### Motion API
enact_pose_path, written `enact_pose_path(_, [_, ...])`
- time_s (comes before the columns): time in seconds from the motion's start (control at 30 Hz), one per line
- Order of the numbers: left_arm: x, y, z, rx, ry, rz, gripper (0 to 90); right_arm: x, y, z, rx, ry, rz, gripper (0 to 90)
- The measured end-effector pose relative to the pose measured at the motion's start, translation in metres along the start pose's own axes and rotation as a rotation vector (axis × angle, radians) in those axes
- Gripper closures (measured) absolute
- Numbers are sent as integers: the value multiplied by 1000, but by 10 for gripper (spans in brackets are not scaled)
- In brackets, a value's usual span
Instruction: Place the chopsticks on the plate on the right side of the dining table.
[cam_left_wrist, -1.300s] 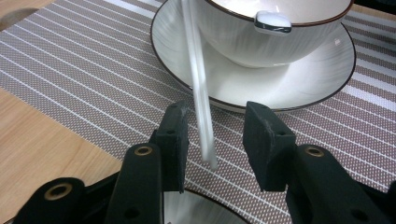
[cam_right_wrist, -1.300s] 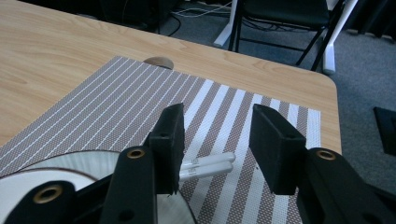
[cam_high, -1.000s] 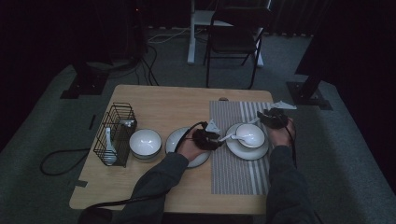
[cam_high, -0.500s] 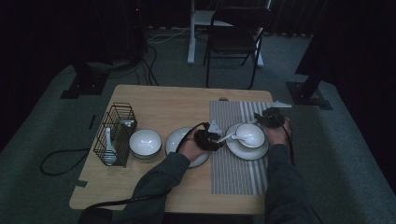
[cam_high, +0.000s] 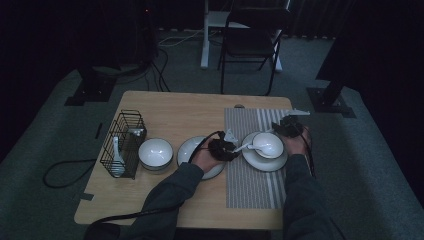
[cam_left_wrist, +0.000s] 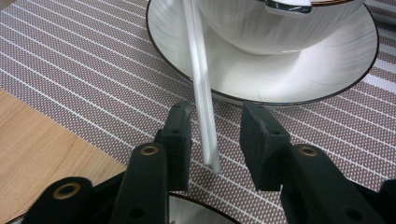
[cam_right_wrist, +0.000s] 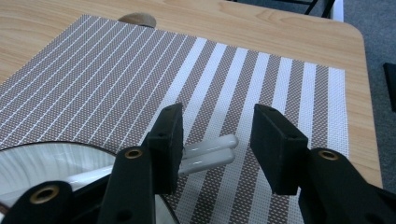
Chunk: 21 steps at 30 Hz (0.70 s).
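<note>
Two black grippers are flanking the white ceramic bowl (cam_high: 267, 144): left gripper (cam_left_wrist: 215, 140), closing, and right gripper (cam_right_wrist: 215, 147), parted, are straddling white chopsticks (cam_left_wrist: 201, 88), steadying them.

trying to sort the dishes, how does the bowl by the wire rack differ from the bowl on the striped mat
The bowl by the rack sits straight on the wood table and looks empty. The bowl on the mat stands on a plate and holds a spoon. Both are white and upright.
</note>
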<state>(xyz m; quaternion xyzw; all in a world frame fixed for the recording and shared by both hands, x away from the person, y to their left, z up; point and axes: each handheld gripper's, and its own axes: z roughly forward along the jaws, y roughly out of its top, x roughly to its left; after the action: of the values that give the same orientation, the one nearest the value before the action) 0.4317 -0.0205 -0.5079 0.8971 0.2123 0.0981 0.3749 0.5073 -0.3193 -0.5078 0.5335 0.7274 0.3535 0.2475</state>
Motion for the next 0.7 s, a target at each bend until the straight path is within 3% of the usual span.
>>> enact_pose_path(0.23, [0, 1, 1, 14, 7, 8, 686, 1, 1, 3, 6, 0, 0, 538])
enact_pose_path(0.7, [3, 2, 5, 36, 32, -26, 775, 2, 1, 4, 27, -1, -6, 534])
